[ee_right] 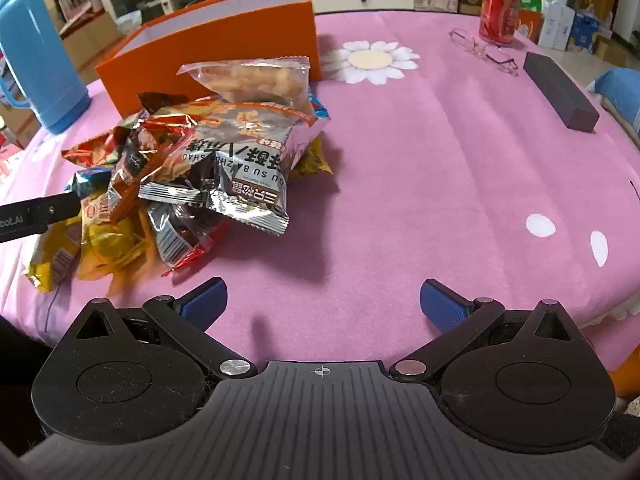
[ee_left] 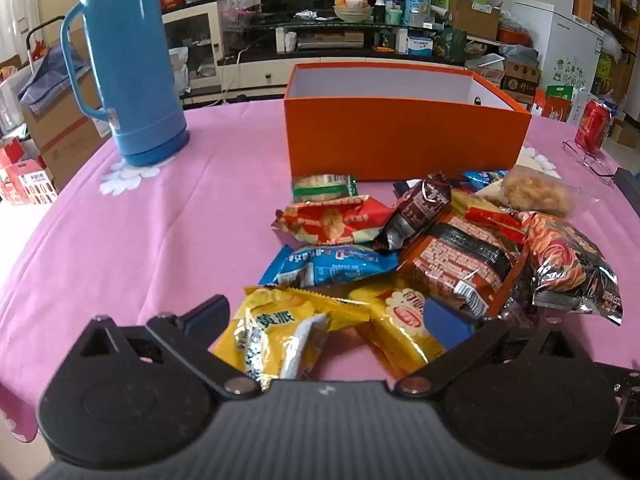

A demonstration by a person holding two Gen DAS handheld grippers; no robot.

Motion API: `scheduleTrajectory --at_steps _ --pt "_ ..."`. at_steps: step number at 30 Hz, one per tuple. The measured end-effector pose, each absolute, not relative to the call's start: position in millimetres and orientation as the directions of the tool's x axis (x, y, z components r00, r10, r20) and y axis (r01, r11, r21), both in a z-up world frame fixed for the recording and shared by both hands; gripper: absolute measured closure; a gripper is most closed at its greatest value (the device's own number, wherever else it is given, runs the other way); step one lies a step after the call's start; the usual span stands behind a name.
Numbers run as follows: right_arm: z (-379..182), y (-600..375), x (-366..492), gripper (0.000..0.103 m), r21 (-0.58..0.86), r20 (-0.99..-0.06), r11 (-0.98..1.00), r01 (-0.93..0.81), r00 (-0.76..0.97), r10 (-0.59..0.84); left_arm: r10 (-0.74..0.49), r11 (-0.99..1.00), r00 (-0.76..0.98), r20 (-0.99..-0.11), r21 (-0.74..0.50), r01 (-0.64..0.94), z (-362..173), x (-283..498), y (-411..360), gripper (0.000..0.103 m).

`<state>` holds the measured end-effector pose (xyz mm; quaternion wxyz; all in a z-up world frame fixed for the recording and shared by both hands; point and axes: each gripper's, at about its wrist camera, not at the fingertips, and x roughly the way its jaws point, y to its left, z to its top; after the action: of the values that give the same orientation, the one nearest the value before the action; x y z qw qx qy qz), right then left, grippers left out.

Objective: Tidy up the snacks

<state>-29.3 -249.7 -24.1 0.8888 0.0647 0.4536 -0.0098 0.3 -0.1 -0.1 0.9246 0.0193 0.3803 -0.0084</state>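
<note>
Between left hand-held gripper [ee_left: 326, 314] fingers, seemingly untouched, yellow snack packet [ee_left: 276, 332]

- The tall blue plastic thermos flask [ee_right: 36, 60] loses its left side and handle to the frame edge in the right wrist view.
- The open orange cardboard box [ee_left: 404, 136] hides its own floor behind its near wall.
- Crinkly yellow snack packets [ee_left: 280, 332] slip partly under the left claw [ee_left: 326, 314].
- The red drink can [ee_left: 596, 126] sits small; its label is unreadable.
- The left claw's arm enters the right wrist view cut off.
</note>
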Motion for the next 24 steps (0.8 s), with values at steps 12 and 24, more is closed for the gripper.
scheduleTrajectory --at_steps 12,24 --pt "-24.3 -251.9 -27.7 0.011 0.110 -0.810 0.991 0.078 0.585 0.044 0.002 0.999 0.705 -0.709 0.026 0.024 -4.8 0.2 3.5 0.001" --pt "-29.1 -248.7 -22.9 0.011 0.119 -0.815 0.990 0.071 0.577 0.057 0.009 0.999 0.693 -0.721 0.030 0.018 -8.3 5.4 3.3 0.001"
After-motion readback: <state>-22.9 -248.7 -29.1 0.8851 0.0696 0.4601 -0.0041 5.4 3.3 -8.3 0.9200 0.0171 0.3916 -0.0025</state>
